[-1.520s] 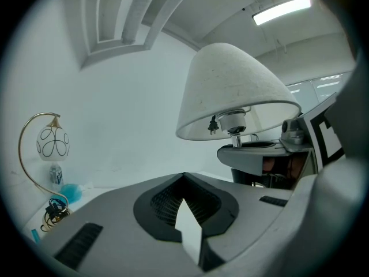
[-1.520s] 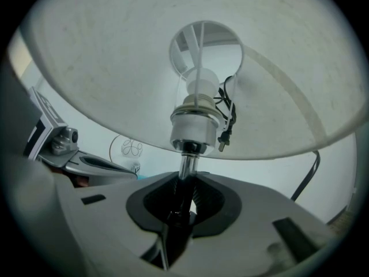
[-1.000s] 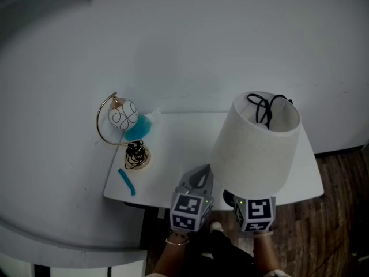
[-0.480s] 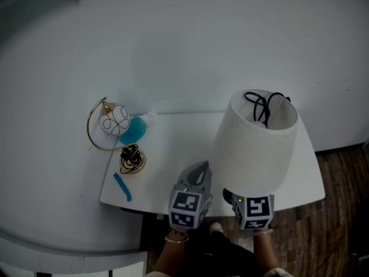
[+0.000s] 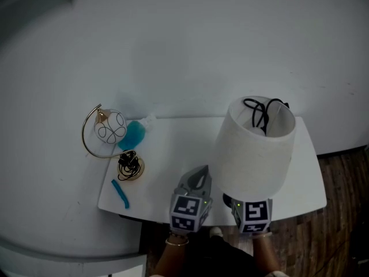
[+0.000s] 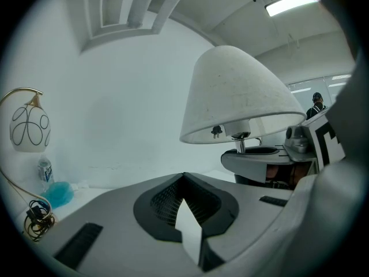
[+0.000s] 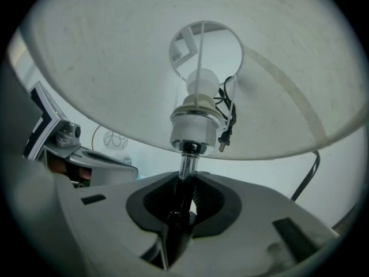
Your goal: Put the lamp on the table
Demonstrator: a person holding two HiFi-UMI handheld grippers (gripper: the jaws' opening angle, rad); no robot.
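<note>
- Lamp (image 5: 253, 154): tapered white shade, chrome stem (image 7: 185, 166), bulb fitted. It stands upright over the right half of your table, the stem clamped in your right gripper (image 7: 183, 203). The black cord (image 5: 262, 111) is bundled inside the shade top.
- Table (image 5: 173, 149): small, white, with a flat rectangular top.
</note>
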